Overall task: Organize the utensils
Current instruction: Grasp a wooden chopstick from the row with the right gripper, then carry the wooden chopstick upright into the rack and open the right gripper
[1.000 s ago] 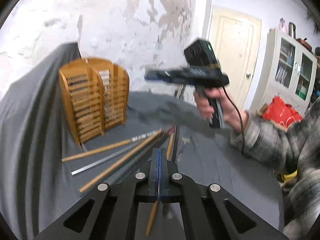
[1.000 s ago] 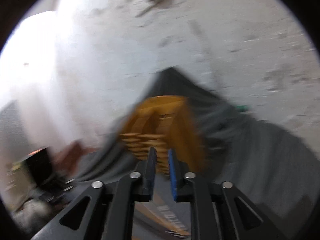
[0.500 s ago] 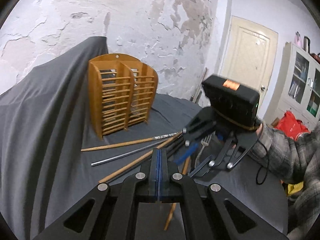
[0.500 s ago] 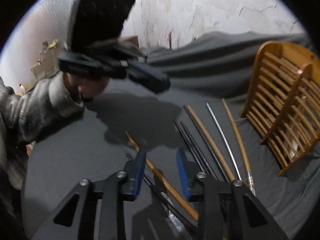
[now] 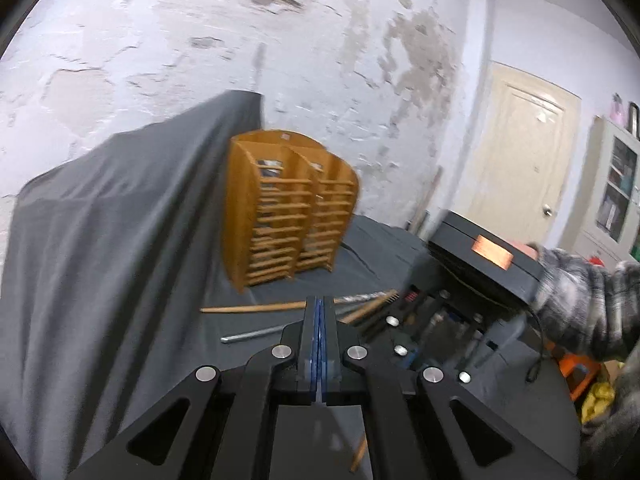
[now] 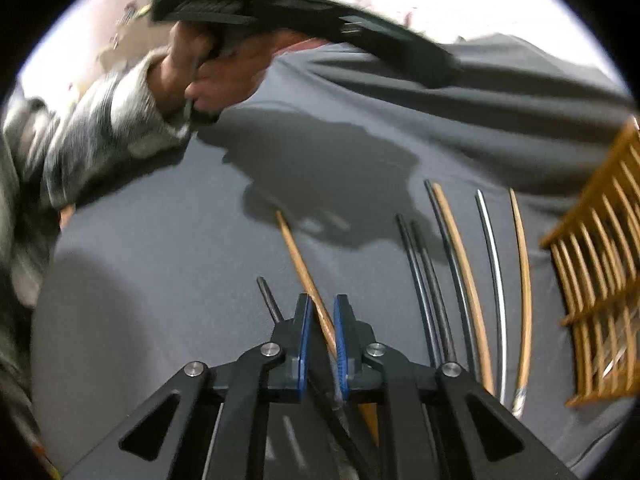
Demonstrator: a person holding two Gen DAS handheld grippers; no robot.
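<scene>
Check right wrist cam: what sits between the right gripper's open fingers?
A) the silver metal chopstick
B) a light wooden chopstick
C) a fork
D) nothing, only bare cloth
B: the right gripper is open, and the light wooden chopstick runs up from between its blue pads, not yet clamped. The silver chopstick lies off to the right, nearer the wooden holder.

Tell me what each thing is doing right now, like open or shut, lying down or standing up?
Left gripper: jaws shut, holding nothing.
Right gripper: jaws open, either side of a wooden chopstick.
Wooden rack: standing upright on the grey cloth.
Other chopsticks: lying flat beside the rack.
Door: shut.
</scene>
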